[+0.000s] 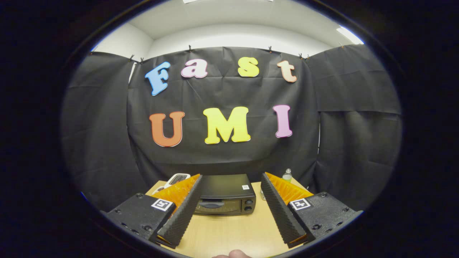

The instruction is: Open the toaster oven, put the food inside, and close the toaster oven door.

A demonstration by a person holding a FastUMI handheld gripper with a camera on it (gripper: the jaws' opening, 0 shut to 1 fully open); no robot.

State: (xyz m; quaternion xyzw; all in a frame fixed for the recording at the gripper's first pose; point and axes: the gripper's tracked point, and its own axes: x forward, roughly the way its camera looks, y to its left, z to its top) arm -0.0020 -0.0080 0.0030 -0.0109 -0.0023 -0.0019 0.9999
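Note:
A black toaster oven (225,195) stands at the far side of the wooden table (233,233), its door shut, with a handle across the door and two knobs at its right. My gripper (231,179) is held above the near part of the table, open wide, nothing between its fingers. The oven sits beyond the fingers and between their lines. The left finger hides the oven's left end. I can make out no food item.
A white object (175,178) lies left of the oven, partly behind the left finger. A small clear bottle (287,175) stands right of the oven, behind the right finger. A bit of a hand (233,254) shows at the table's near edge.

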